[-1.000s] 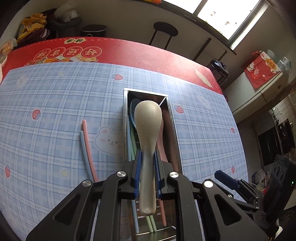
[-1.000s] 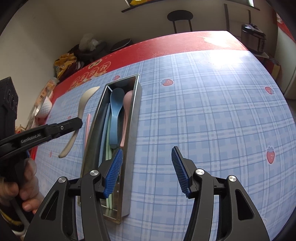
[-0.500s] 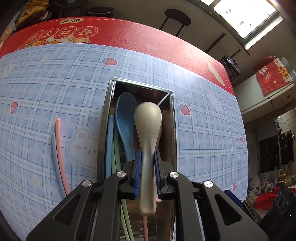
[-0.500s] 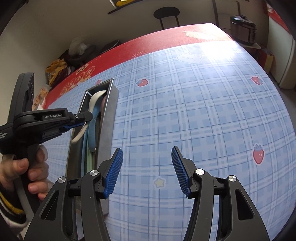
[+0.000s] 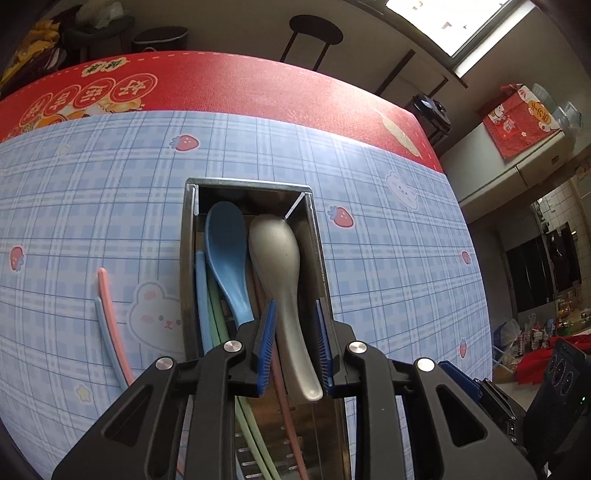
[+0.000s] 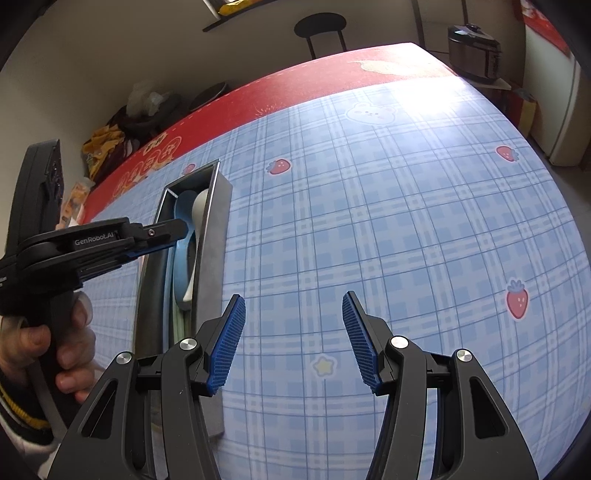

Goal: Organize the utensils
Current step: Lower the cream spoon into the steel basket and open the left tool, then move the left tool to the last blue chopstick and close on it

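A steel utensil box (image 5: 190, 258) stands on the blue plaid tablecloth; it also shows in the right wrist view (image 6: 214, 236). A grey spoon (image 5: 280, 266) lies in it beside a blue spoon (image 5: 227, 251), with pink and green chopsticks (image 5: 218, 317) under them. My left gripper (image 5: 294, 325) hovers over the box, its pads apart on either side of the grey spoon's handle, not touching it. A pink and a blue chopstick (image 5: 107, 314) lie on the cloth left of the box. My right gripper (image 6: 293, 332) is open and empty above the cloth right of the box.
The tablecloth has a red band (image 5: 221, 85) along its far edge. A black stool (image 5: 314, 33) stands beyond the table. A black cooker (image 6: 474, 51) sits on a stand past the far right corner. Bags are piled at the far left.
My left gripper lowered the grey spoon into the box and opened, letting it go. The spoon now lies beside the blue one. My right gripper drifted a little right.
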`<state>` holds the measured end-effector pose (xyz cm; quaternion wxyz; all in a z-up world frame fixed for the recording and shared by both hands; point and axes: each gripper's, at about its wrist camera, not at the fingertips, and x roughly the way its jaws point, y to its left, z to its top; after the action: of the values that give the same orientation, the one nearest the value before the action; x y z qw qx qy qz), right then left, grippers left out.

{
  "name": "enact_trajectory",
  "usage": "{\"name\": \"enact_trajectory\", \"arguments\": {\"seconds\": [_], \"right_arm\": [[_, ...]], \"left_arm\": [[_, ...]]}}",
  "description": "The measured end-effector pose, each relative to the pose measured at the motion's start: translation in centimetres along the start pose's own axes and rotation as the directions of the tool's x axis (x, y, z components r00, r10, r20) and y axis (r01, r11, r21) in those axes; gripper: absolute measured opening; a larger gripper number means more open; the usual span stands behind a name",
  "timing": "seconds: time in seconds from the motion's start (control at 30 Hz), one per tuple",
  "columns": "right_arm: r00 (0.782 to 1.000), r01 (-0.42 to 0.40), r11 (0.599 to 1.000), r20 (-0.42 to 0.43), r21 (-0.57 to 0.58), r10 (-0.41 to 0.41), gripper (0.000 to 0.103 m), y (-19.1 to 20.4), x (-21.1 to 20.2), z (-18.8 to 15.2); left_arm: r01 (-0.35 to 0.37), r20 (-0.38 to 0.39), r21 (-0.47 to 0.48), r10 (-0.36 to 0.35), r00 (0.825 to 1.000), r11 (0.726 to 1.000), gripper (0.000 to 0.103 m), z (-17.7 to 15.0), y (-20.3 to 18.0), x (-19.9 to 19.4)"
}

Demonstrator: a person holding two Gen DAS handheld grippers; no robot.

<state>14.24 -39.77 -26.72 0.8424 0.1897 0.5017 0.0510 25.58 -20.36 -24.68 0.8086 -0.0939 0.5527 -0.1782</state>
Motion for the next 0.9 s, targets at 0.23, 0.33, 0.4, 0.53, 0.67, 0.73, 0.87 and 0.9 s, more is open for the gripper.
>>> {"name": "enact_trajectory", "arguments": {"seconds": [0.23, 0.33, 0.4, 0.53, 0.67, 0.73, 0.87, 0.9], "right_arm": [[1.000, -0.013, 1.000, 0.005, 0.000, 0.013, 0.053, 2.5, 0.4, 0.0], [1.000, -0.018, 1.000, -0.001, -0.008, 0.018, 0.053, 3.7, 0.8, -0.1], [1.000, -0.022, 1.000, -0.005, -0.016, 0.022, 0.053, 4.4, 1.0, -0.1], [1.000, -0.028, 0.999, -0.012, -0.032, 0.028, 0.053, 5.7, 1.5, -0.2], [0.999, -0.033, 0.999, -0.018, -0.034, 0.033, 0.053, 6.2, 1.9, -0.3], [0.999, -0.035, 0.999, -0.022, -0.036, 0.034, 0.054, 6.4, 2.1, -0.3], [0.999, -0.035, 0.999, -0.023, -0.035, 0.034, 0.053, 6.5, 2.2, -0.2], [0.999, -0.036, 0.999, -0.021, -0.035, 0.035, 0.054, 6.4, 2.2, -0.2]], "left_arm": [[-0.054, 0.106, 0.025, 0.051, 0.993, 0.998, 0.021, -1.2, 3.4, -5.1], [-0.085, 0.109, -0.013, 0.086, 0.990, 0.996, 0.021, -2.1, 6.1, -6.2], [-0.101, 0.096, -0.044, 0.105, 0.990, 0.994, 0.021, -2.9, 7.9, -6.5], [-0.107, 0.050, -0.080, 0.112, 0.992, 0.991, 0.018, -4.8, 10.3, -6.3], [-0.112, 0.017, -0.079, 0.113, 0.993, 0.991, 0.017, -6.6, 10.6, -5.5], [-0.112, -0.001, -0.081, 0.112, 0.994, 0.990, 0.017, -7.3, 10.5, -5.0], [-0.124, -0.027, -0.055, 0.123, 0.992, 0.991, 0.017, -8.3, 10.0, -3.9], [-0.124, -0.032, -0.056, 0.122, 0.992, 0.991, 0.017, -8.4, 9.9, -3.8]]}}
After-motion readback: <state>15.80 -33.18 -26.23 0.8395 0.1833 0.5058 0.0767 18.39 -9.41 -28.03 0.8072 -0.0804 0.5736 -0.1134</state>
